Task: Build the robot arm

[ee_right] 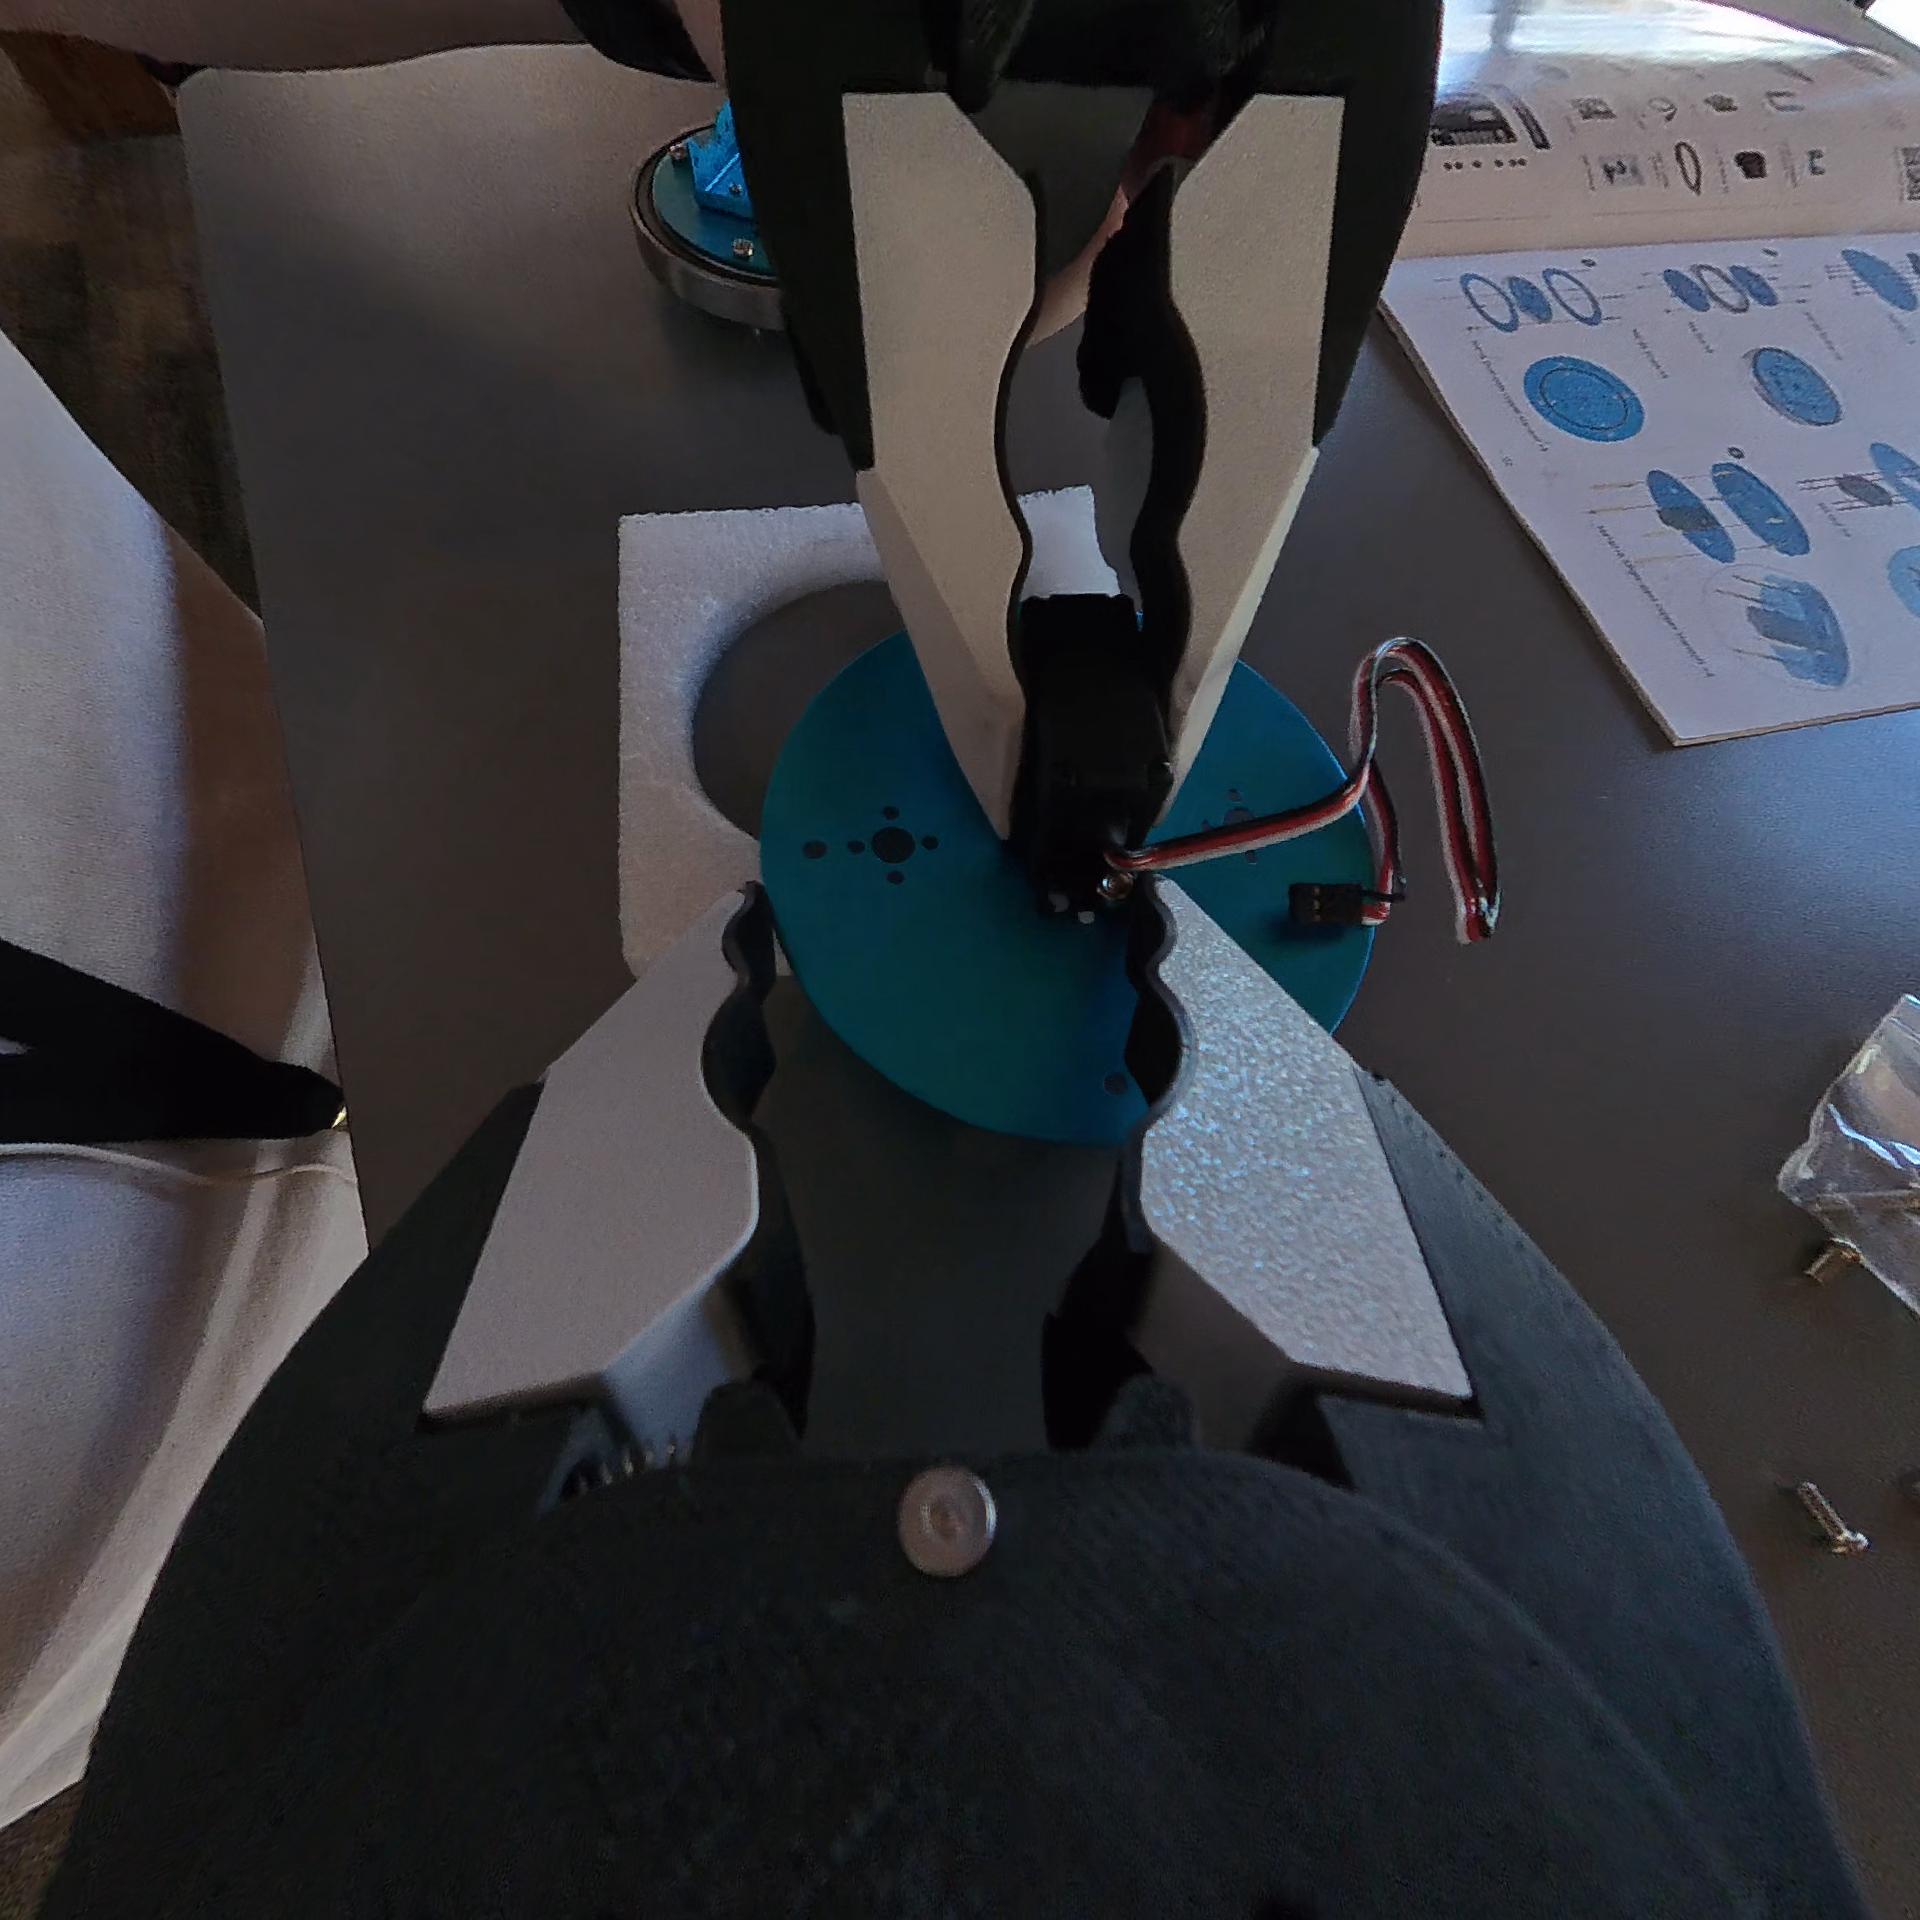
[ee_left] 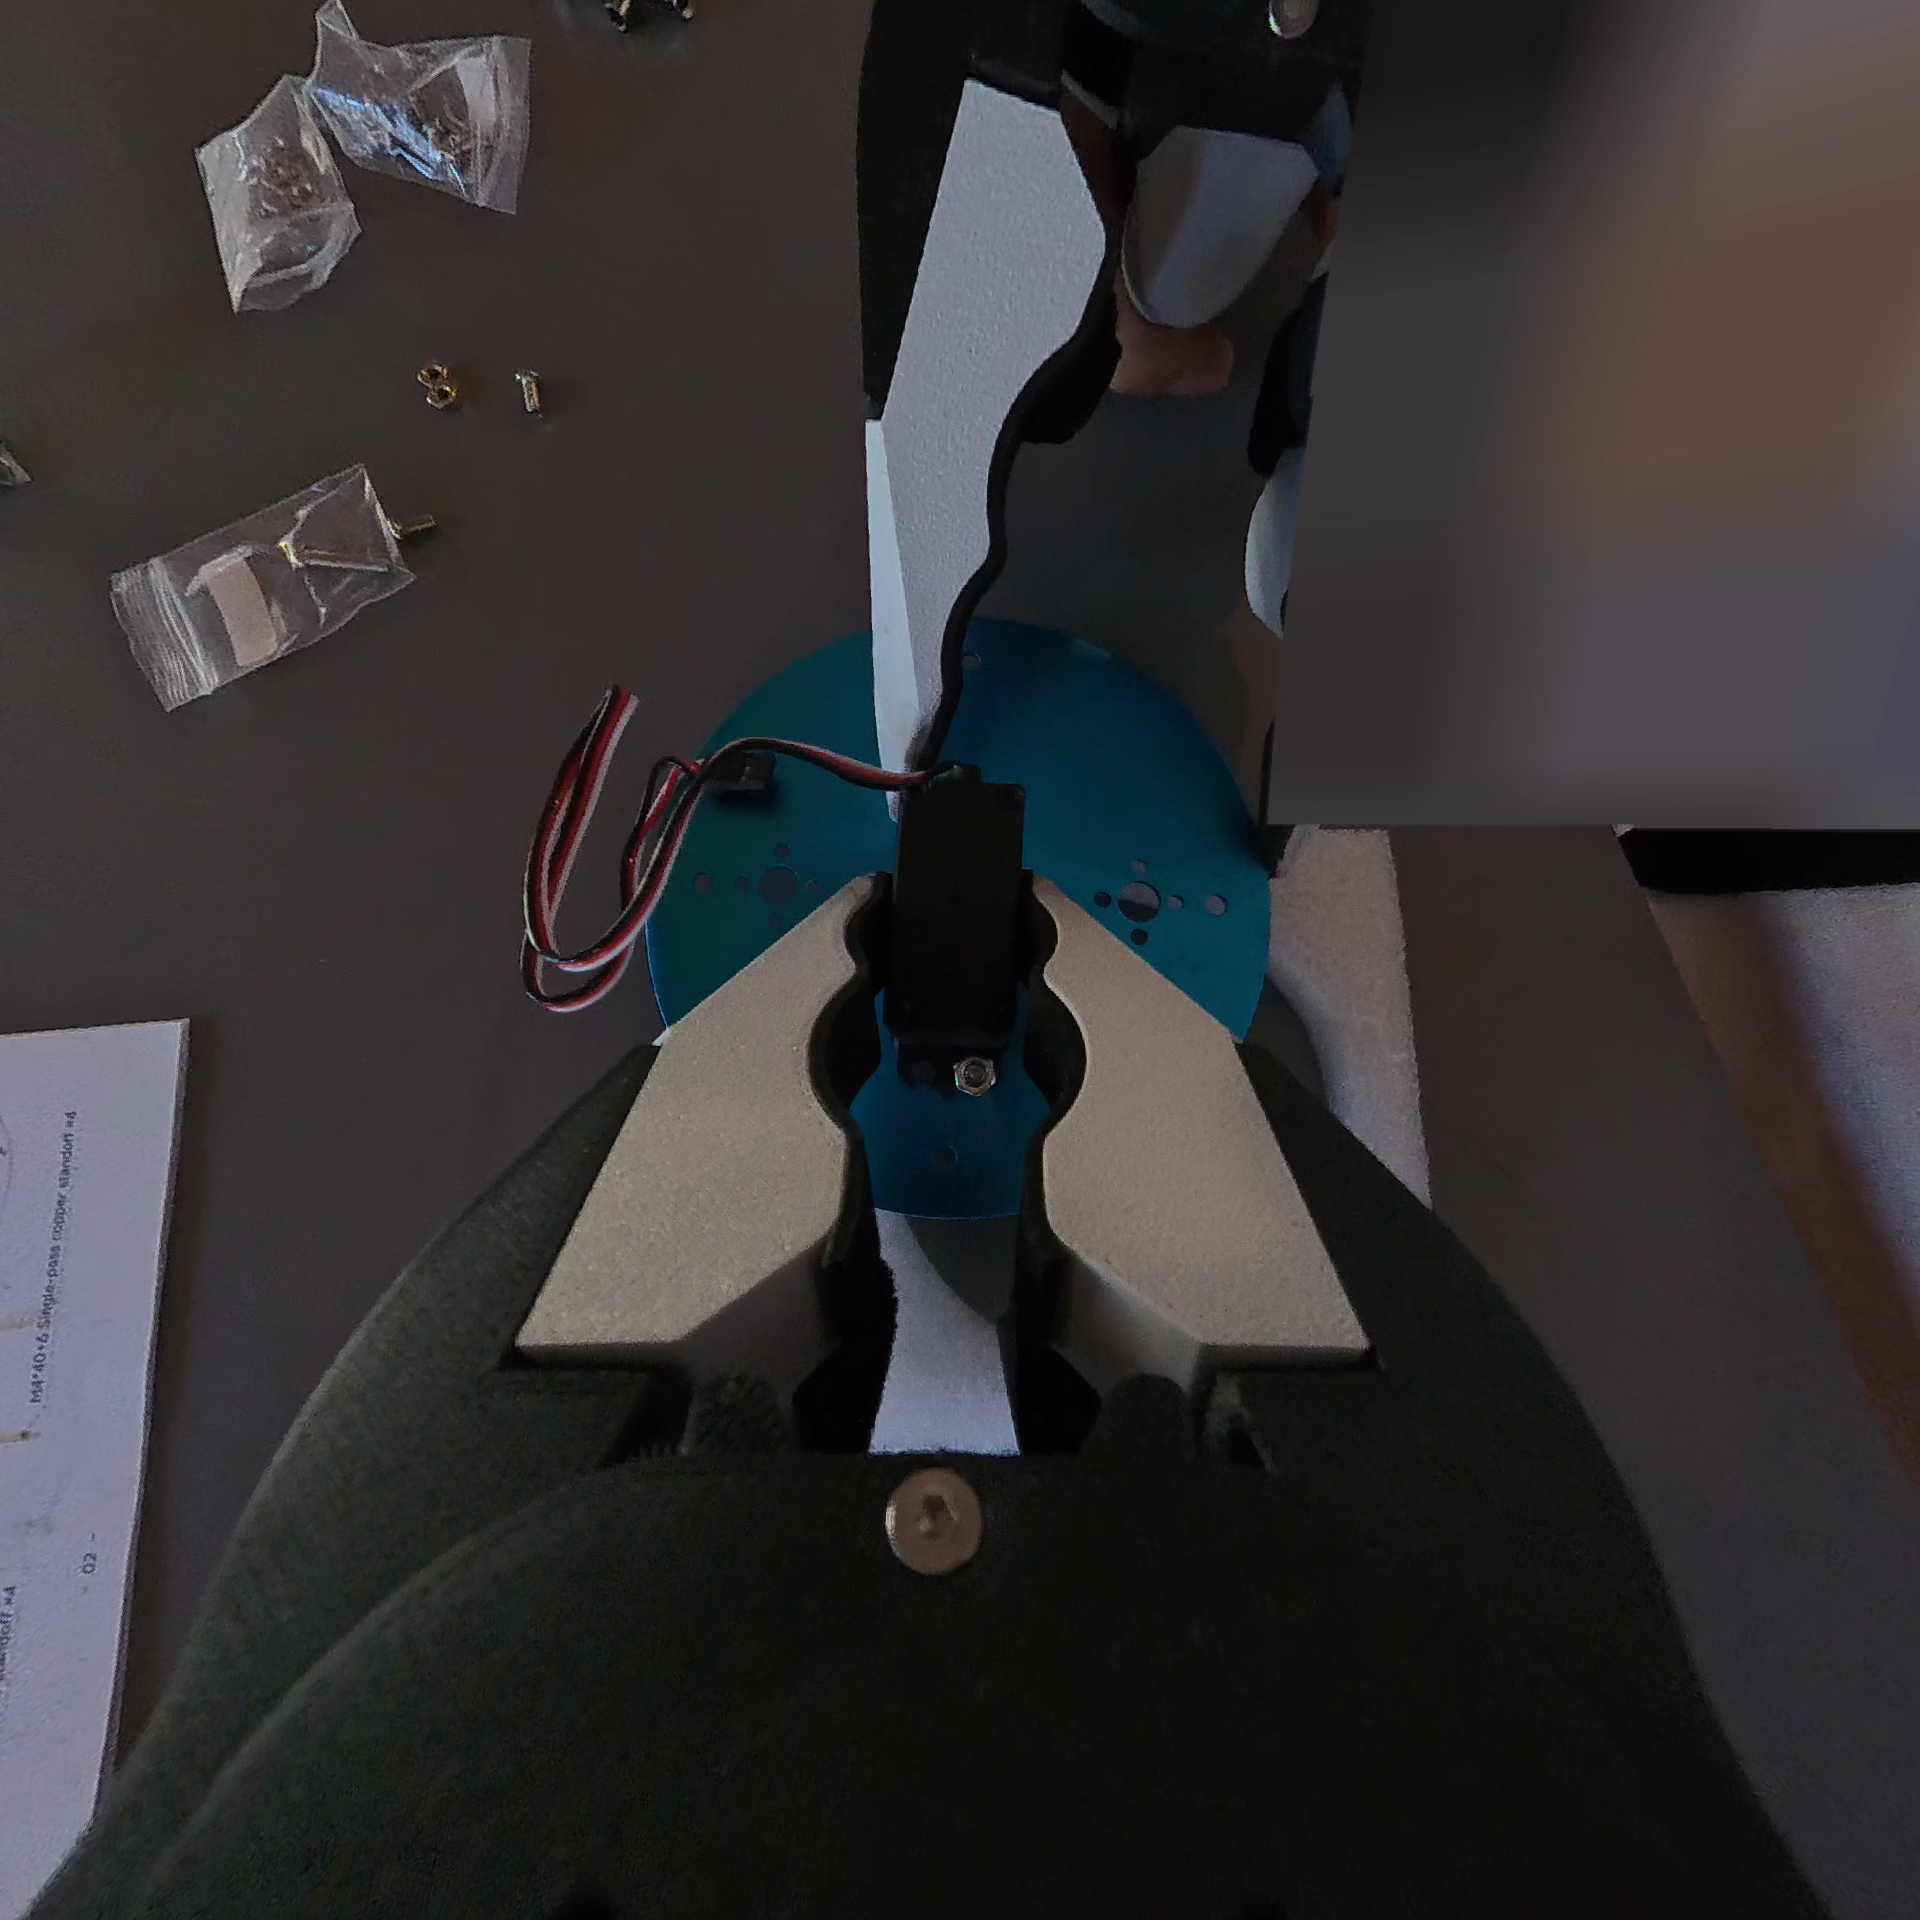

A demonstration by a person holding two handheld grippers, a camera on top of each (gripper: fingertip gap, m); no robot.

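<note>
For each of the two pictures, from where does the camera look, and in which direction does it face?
Left wrist view: sits on the left gripper, looking down along its fingers at the black servo they clamp on the blue disc; the right gripper reaches in from opposite.
Right wrist view: sits on the right gripper, open, facing the other way over the same blue disc; the left gripper comes in from the top, clamping the servo.
Shared: servo, disc, its wires, white foam, both grippers.
</note>
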